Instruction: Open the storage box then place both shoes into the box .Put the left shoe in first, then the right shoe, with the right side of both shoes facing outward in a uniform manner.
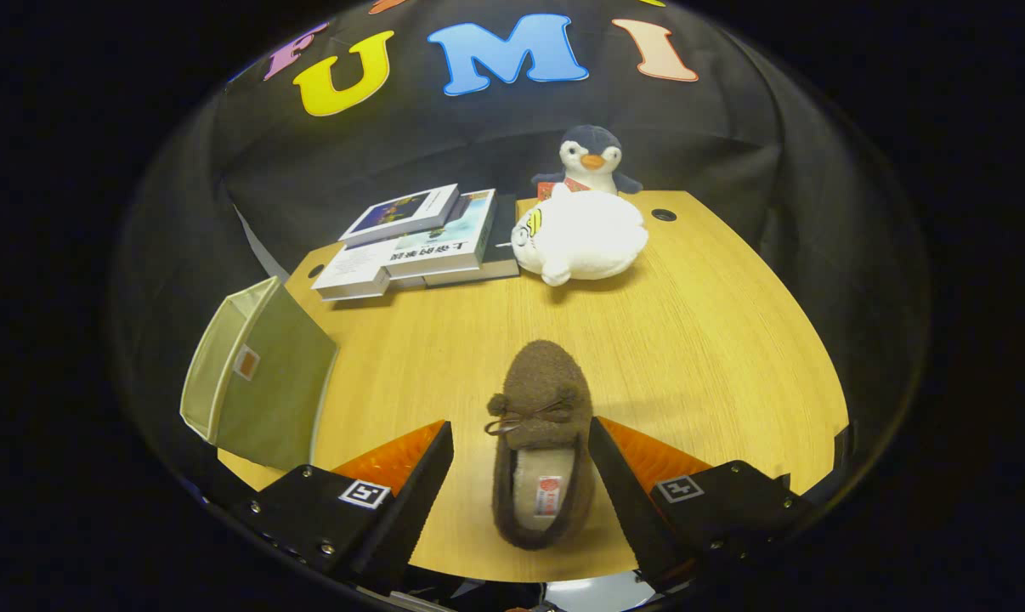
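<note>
wedge-shaped fingers (410, 484), silver screws, square coded tags

Little can be read. The book (444, 245) lying far beyond the tongs (521, 446), to their left, carries a line of Chinese characters along its spine, too small to make out. The slipper (540, 442) between the open fingers has a small insole label (548, 495) with red print, not legible. Each finger bears a square black-and-white marker (365, 492). The fabric box (257, 374) left of the tongs has a small blank-looking tag (246, 362).
</note>
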Motion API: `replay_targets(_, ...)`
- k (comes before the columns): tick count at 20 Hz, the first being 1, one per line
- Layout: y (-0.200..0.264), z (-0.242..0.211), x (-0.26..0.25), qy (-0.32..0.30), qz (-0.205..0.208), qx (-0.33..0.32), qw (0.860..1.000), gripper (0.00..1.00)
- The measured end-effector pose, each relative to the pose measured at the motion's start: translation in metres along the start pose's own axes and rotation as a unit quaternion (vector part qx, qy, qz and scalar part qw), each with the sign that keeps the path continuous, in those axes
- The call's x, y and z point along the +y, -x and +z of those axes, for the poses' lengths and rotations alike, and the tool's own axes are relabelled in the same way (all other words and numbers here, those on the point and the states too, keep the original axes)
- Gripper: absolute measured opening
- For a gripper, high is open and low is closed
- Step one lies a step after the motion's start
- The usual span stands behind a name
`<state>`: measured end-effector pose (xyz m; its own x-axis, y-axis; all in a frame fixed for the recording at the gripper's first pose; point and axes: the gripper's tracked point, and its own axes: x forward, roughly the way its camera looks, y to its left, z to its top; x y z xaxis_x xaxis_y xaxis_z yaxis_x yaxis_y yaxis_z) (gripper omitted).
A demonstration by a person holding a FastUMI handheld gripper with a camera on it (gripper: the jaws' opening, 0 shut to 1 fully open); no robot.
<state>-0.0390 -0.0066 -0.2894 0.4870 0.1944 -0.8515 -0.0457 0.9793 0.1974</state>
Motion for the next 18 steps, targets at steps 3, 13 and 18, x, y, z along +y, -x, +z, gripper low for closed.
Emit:
replay_targets(3, -0.011, -0.013, -0.019, 0.007, -0.012, 0.017, 1.0, 0.98)
replay_targets(13, -0.046, -0.05, -0.047, 0.03, -0.025, 0.076, 0.996, 0.93)
replay_targets(18, -0.058, -0.056, -0.039, 0.007, -0.005, 0.094, 0.996, 0.74)
